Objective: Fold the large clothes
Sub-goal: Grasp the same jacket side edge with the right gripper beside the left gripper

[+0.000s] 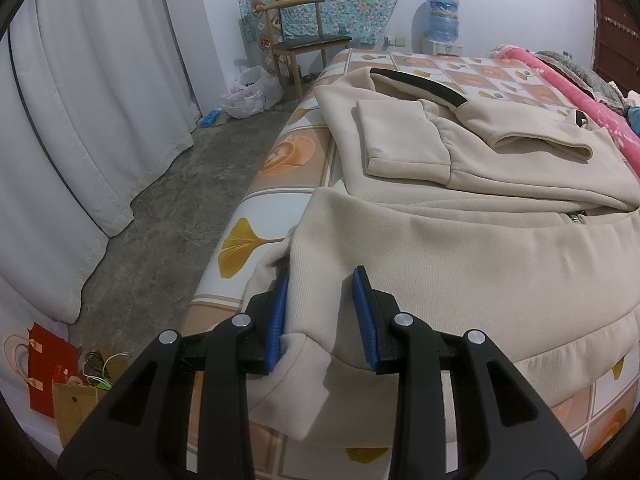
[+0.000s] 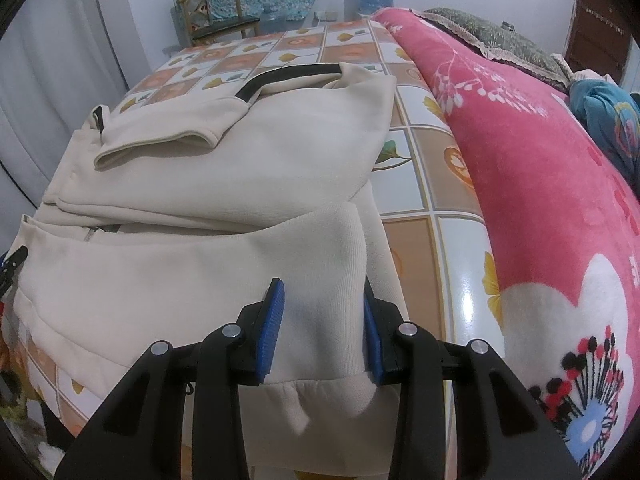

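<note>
A cream zip jacket (image 1: 480, 248) lies on the bed with both sleeves (image 1: 400, 140) folded across its chest and a black-trimmed collar (image 1: 420, 82) at the far end. My left gripper (image 1: 320, 274) is shut on the ribbed hem at the jacket's near left corner, with cloth bunched between its blue pads. In the right wrist view the same jacket (image 2: 200, 280) fills the middle. My right gripper (image 2: 322, 284) is shut on the hem at the near right corner. The near part of the jacket stands raised between the two grips and overlaps the sleeves.
The bed has a tile-patterned sheet (image 1: 280, 152) with orange and yellow leaves. A thick pink blanket (image 2: 540, 180) runs along the right side. Left of the bed are concrete floor, white curtains (image 1: 100, 100), paper bags (image 1: 52, 368), a plastic bag (image 1: 250, 94) and a wooden chair (image 1: 304, 40).
</note>
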The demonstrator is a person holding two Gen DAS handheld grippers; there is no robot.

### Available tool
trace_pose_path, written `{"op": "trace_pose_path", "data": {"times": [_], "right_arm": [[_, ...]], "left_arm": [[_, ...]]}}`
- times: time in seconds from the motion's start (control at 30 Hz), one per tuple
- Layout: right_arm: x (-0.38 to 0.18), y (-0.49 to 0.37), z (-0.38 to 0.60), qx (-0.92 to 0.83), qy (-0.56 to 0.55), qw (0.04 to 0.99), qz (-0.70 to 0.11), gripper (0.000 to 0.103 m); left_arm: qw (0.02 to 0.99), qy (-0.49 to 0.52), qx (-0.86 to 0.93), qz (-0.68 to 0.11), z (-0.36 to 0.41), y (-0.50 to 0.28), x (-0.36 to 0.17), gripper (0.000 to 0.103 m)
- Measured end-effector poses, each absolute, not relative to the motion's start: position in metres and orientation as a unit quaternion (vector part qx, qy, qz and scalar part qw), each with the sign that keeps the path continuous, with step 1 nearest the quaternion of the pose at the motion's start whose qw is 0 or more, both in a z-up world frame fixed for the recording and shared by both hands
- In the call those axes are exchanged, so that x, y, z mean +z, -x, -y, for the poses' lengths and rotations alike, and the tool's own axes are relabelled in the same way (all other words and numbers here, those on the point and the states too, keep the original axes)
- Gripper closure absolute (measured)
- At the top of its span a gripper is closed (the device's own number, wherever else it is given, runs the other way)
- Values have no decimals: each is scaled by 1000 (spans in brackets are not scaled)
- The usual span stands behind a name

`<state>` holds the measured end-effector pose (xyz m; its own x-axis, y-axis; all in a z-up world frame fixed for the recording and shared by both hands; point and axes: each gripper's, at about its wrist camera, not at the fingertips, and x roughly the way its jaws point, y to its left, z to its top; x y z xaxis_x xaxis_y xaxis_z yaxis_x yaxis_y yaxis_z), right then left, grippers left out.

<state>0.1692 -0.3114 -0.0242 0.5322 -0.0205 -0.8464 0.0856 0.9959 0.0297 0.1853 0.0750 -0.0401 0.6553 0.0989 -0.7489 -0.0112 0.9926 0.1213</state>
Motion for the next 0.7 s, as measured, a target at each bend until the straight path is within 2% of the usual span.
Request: {"op": "trace_pose_path", "data": {"times": [0.7], "right_arm": [[-24, -169, 311, -34, -26, 875, -482, 67]], "left_arm": [[908, -54, 30, -415, -74, -185, -40, 72]]}}
